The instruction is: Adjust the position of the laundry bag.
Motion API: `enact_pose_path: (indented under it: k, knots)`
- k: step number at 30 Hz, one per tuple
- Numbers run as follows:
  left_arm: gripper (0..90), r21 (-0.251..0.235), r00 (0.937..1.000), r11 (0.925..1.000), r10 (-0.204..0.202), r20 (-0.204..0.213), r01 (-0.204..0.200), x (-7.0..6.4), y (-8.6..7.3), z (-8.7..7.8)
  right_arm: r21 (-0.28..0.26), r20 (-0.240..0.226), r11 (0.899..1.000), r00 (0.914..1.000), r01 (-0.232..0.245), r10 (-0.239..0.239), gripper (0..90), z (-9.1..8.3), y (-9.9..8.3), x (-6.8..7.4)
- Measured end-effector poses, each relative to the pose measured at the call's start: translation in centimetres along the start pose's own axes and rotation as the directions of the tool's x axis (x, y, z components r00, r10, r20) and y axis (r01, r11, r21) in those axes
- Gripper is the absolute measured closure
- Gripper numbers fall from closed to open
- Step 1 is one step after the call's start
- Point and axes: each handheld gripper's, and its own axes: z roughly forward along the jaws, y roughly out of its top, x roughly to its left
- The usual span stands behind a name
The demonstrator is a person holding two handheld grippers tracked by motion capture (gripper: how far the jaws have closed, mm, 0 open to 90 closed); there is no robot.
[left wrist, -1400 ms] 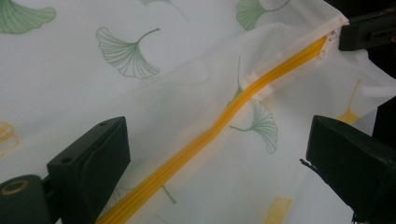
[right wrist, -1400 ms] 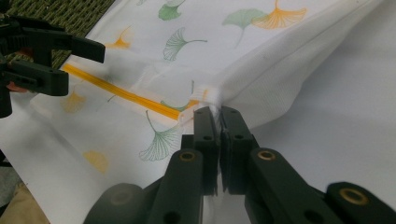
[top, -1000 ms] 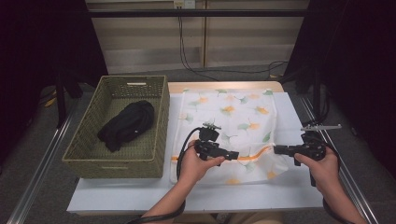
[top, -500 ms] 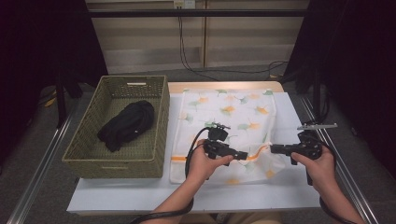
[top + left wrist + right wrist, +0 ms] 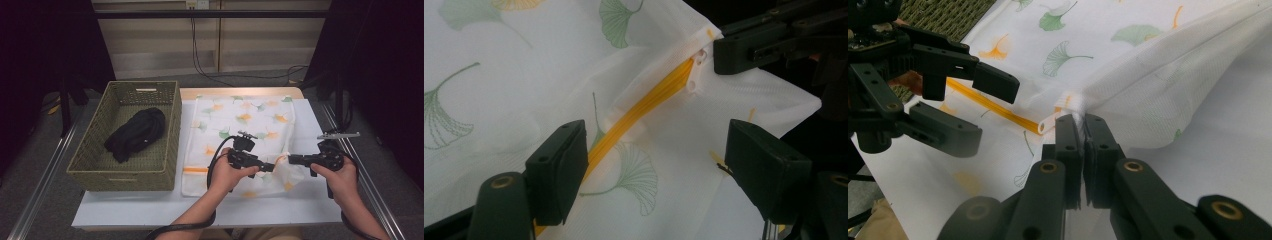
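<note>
**Mesh bag held at its zipper end**

Looking down from the high view, a white mesh bag (image 5: 240,130) printed with leaves lies flat on the table (image 5: 150,210), just right of a woven basket (image 5: 95,165) that holds a black cloth bundle (image 5: 136,134). The left gripper (image 5: 270,167) and right gripper (image 5: 289,160) meet nose to nose over the bag's near right corner, which is lifted a little.

In the left gripper view, the jaws stand spread either side of the orange zipper (image 5: 644,107), touching nothing firmly.

In the right gripper view, the jaws are pressed together on the bag's fabric right at the white zipper end (image 5: 1063,112), pulling the cloth up into a ridge.

The bag looks light, thin and floppy; it will likely sag and slide, so the stiffer zipper band seems the best place to grip
</note>
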Motion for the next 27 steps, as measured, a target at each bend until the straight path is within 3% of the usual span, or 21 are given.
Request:
enact_pose_path:
  k: [5, 8, 12, 18, 20, 27]
  knots:
    - [25.7, -0.002, 0.9998, 1.0000, -0.003, 0.021, 0.003, -0.2, 0.3, 0.4, -0.002, -0.001, 1.000, 1.0000, -0.003, 0.003, 86.9, 0.0, 0.0, 0.0]
    - [33.6, -0.012, 0.9989, 0.9999, -0.007, 0.045, 0.008, -0.4, 0.6, 0.6, -0.004, -0.005, 1.000, 1.0000, -0.007, 0.007, 87.0, 0.1, 0.0, 0.0]
    - [41.0, -0.002, 0.9996, 1.0000, -0.002, 0.030, 0.002, -0.5, 0.7, 0.8, -0.006, -0.008, 1.000, 1.0000, -0.005, 0.004, 86.9, 0.1, -0.1, 0.0]
    - [50.0, -0.013, 0.9990, 0.9998, -0.014, 0.041, 0.015, -0.2, 0.8, 1.1, -0.004, -0.013, 1.000, 0.9998, -0.013, 0.013, 86.9, 0.2, -0.1, 0.0]
    - [51.9, -0.020, 0.9985, 0.9993, -0.031, 0.046, 0.032, -0.1, 0.7, 1.3, -0.005, -0.016, 1.000, 0.9998, -0.011, 0.011, 86.9, 0.2, -0.1, 0.0]
    - [56.9, -0.025, 0.9976, 0.9991, -0.034, 0.060, 0.036, 0.1, 0.8, 1.9, -0.004, -0.021, 1.000, 0.9997, -0.008, 0.008, 86.9, 0.3, -0.1, 0.1]
